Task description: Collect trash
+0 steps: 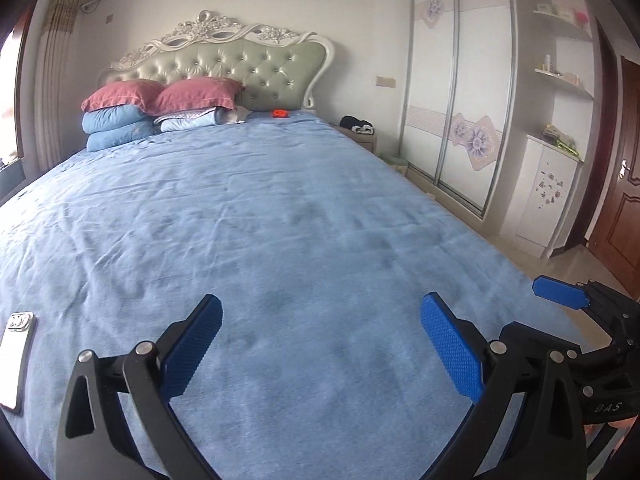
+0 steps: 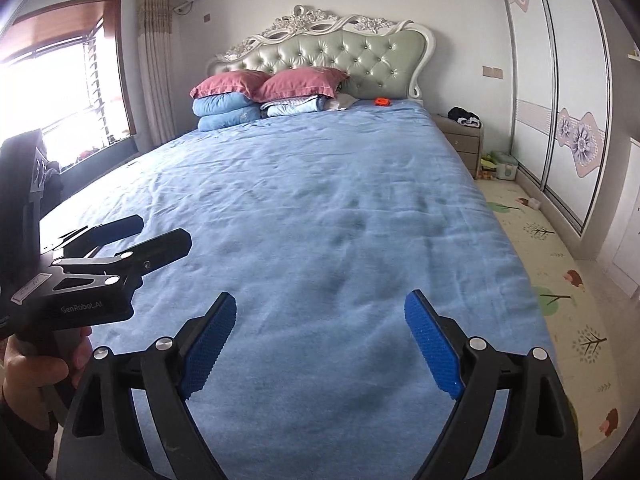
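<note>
A small orange-red object (image 1: 279,113) lies on the blue bed sheet (image 1: 280,208) at the far end, by the headboard; it also shows in the right wrist view (image 2: 382,101). My left gripper (image 1: 320,320) is open and empty, low over the near end of the bed. My right gripper (image 2: 320,316) is open and empty beside it, also over the near end. The right gripper's fingers show at the right edge of the left wrist view (image 1: 560,294). The left gripper, held in a hand, shows at the left of the right wrist view (image 2: 128,236).
A phone (image 1: 16,360) lies on the sheet at the near left. Pink pillows (image 2: 272,82) and folded blue quilts (image 2: 228,114) are stacked at the headboard. A nightstand (image 2: 460,140) with dark clothes, a wardrobe (image 2: 560,100) and a play mat (image 2: 560,300) are on the right.
</note>
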Tool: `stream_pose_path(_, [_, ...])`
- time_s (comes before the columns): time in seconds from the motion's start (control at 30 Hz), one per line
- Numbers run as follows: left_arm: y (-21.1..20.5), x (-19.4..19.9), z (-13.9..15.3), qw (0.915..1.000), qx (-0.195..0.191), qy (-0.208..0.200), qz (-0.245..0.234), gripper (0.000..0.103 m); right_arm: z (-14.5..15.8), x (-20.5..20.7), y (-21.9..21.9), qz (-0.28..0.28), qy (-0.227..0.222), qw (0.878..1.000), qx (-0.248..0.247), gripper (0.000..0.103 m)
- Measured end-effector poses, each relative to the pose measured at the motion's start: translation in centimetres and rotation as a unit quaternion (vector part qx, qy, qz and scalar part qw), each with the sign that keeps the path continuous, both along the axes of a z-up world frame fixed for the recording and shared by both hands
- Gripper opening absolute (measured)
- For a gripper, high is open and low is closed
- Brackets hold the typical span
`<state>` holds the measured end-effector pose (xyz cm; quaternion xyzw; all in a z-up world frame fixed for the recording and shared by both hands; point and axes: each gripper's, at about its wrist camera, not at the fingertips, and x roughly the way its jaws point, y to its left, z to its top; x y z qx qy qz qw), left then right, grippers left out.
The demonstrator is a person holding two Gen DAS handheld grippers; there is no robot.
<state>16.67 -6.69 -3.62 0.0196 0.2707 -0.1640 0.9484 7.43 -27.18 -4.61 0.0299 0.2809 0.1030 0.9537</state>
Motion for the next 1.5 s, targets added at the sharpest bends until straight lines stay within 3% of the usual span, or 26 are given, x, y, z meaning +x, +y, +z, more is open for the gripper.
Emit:
stream_pose_path(0.3, [4.0, 0.3, 1.0, 0.9978, -0.005, -0.027, 0.061, 0.099, 0.3, 0.7, 2.4, 0.002, -0.019, 1.000, 0.015, 0.090])
stream_pose_path(0.53, [4.8, -1.0, 2.1, 0.9951, -0.003, -0.062, 0.077, 0.099, 0.9, 0.7, 3.2, -0.015, -0.036, 0.999, 0.025, 0.095])
stream_pose_path(0.83, [4.7, -2.2, 3.0, 0.9944, -0.004, -0.079, 0.069, 0.099, 1.6, 0.3, 4.0, -0.022, -0.060, 0.998, 0.012, 0.095])
stream_pose_path(1.5, [5.1, -2.4, 3.2, 0.9938, -0.022, -0.083, 0.071, 0.099, 1.6, 0.5, 4.3, -0.030, -0.061, 0.998, 0.003, 0.095])
